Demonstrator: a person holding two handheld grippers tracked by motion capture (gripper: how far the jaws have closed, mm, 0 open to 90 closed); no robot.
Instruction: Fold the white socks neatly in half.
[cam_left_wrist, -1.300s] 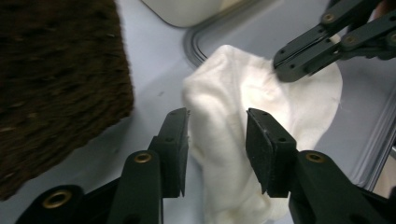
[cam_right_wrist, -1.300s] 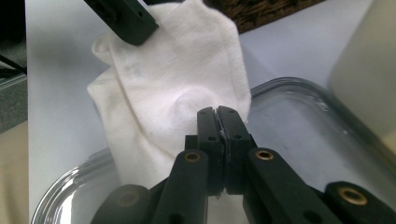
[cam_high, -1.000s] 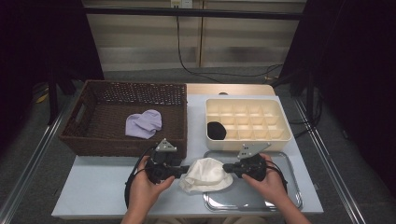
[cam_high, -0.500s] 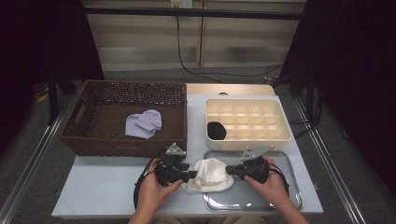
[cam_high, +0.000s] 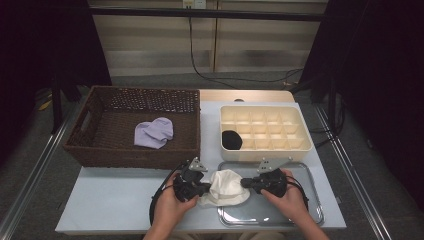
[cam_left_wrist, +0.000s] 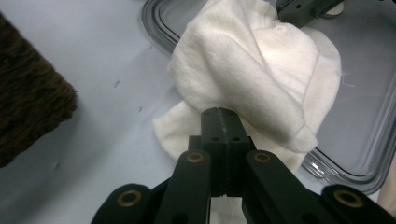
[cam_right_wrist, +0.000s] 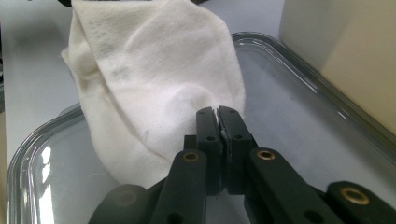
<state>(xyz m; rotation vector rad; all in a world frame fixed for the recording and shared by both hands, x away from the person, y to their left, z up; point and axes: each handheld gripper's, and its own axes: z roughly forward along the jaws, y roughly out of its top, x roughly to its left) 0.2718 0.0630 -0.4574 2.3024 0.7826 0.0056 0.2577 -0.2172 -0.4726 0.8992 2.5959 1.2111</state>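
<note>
— Left gripper clamped on the white sock, right gripper pinching its opposite end; sock bunched between both, over the tray's left rim.

— Risk: pulling apart unevenly, thin fabric slipping from one pinch.

We see the table lit evenly from above against dark surroundings; glare streaks the tray, and the close gripper views blur at their near edges.

Wicker basket, lilac cloth, compartment box
</note>
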